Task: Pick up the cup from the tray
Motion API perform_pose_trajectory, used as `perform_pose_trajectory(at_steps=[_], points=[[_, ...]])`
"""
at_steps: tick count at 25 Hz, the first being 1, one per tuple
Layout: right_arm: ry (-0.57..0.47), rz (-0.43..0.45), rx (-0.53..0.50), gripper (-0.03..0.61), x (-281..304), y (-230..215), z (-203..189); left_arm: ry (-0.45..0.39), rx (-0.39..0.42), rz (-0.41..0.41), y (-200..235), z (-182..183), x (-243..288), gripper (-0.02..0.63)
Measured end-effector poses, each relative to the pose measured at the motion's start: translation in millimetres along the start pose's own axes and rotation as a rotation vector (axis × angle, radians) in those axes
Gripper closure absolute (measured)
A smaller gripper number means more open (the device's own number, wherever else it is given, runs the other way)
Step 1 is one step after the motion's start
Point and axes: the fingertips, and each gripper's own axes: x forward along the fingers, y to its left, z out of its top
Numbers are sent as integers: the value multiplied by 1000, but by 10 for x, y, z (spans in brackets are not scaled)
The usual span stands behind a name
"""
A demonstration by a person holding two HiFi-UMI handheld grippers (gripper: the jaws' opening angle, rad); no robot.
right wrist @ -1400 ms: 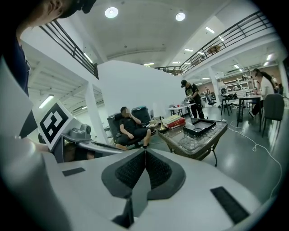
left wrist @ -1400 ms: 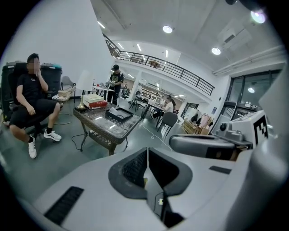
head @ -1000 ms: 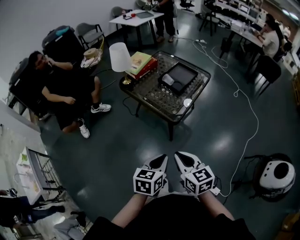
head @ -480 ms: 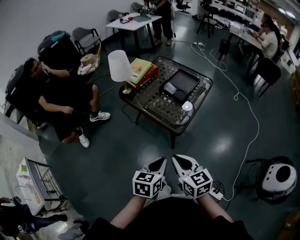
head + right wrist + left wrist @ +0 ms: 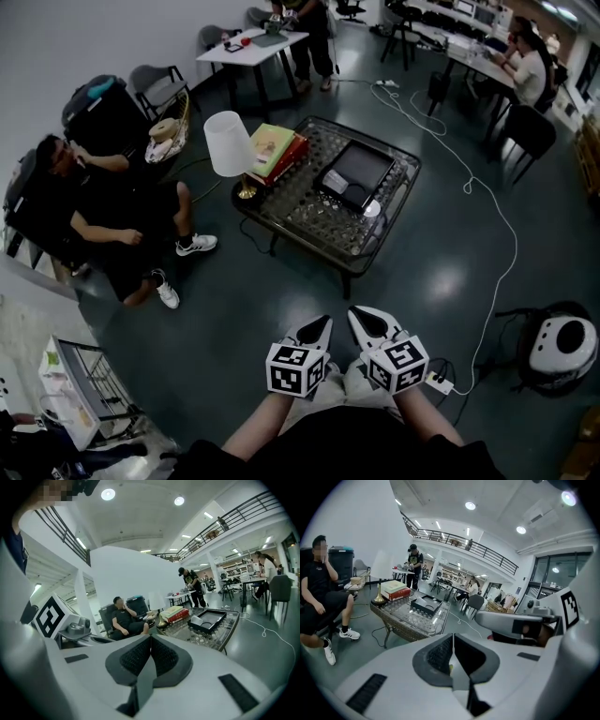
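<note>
Both grippers are empty, their jaws pressed shut. In the left gripper view the left gripper [image 5: 453, 644] has its two dark pads meeting along one seam with nothing caught between them, and the right gripper [image 5: 150, 644] reads the same in its own view. From the head view the two are held side by side close to the person's body, tips pointing forward over bare dark floor. The cup [image 5: 335, 181] is well ahead of both pairs of jaws, far from touching either: a small pale thing in the near left corner of the black tray [image 5: 364, 161]. The tray rests on a low glass-topped wicker table [image 5: 305, 214]. Seen along the left jaws, the table lies ahead and off to the left; along the right jaws, it lies ahead and to the right, with the cup [image 5: 196, 619] showing at the tray's near end. Beyond the tray, to the left of the jaws' line, a stack of books [image 5: 275, 143] and a white-shaded lamp [image 5: 228, 142] share the tabletop. Further left a seated person [image 5: 103, 206] in dark clothes occupies a chair. A pale cable [image 5: 497, 216] snakes across the floor to the right of the jaws.
</note>
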Motion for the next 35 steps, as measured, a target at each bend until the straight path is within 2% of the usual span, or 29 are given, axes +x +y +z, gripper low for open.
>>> perform_pose_trajectory(at_steps=[10,35], points=[[20,4,-22,566,143,-167,97,8,-4,-3,66,145,188,594],[56,70,-48,566,1014,-1263,791,-19,-54,57,497,1172,1337,594]])
